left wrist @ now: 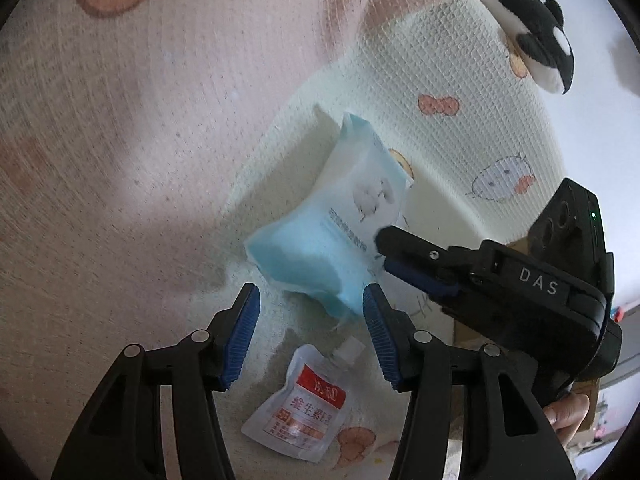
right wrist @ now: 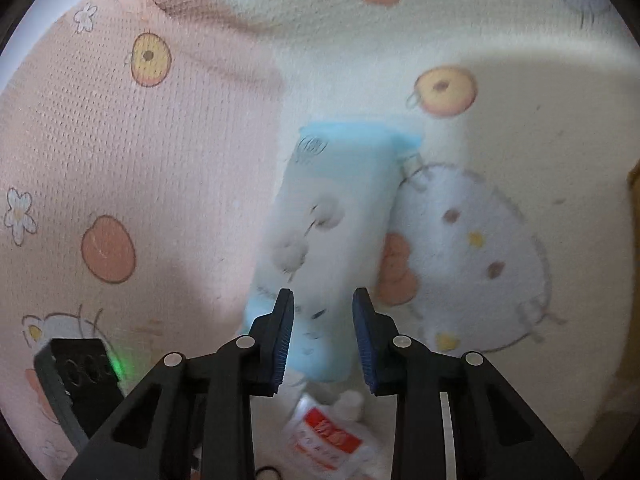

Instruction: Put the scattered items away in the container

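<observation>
Ribbed blue left tongs [left wrist: 311, 334] spread wide, right tongs [right wrist: 323, 340] pinching crinkly blue tissue pack [right wrist: 336, 216], waffle-textured blanket [left wrist: 160, 120]

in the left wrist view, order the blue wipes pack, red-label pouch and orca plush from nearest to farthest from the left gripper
1. blue wipes pack, just ahead of the left gripper.
2. red-label pouch, below, about as close; hard to rank.
3. orca plush, far upper right.
</observation>
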A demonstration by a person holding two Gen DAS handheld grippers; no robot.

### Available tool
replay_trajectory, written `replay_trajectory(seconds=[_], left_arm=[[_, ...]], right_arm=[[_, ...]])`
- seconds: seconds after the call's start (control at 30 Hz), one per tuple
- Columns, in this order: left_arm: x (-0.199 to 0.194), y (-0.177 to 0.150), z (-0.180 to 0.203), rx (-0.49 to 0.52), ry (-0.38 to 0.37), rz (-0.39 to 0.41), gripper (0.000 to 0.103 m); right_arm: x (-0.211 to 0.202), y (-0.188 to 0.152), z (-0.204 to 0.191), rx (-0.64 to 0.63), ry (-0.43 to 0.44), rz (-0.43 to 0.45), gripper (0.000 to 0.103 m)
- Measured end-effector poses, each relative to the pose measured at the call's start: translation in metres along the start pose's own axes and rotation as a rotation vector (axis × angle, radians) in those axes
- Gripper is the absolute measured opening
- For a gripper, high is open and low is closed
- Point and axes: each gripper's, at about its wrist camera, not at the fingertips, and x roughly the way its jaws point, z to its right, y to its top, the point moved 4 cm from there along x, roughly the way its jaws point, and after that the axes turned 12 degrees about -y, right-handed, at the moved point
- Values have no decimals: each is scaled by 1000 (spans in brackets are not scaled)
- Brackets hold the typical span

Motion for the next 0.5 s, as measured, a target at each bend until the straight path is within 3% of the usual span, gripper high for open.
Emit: replay_trajectory(seconds=[0.2,0.5], left_arm=[[-2,0,-7,-9,-1,-2,58],[2,18,-24,-22,31,28,58]], right_arm=[[15,-5,-19,-40,36,-58,27],[12,1,-56,-127,69,-22,27]])
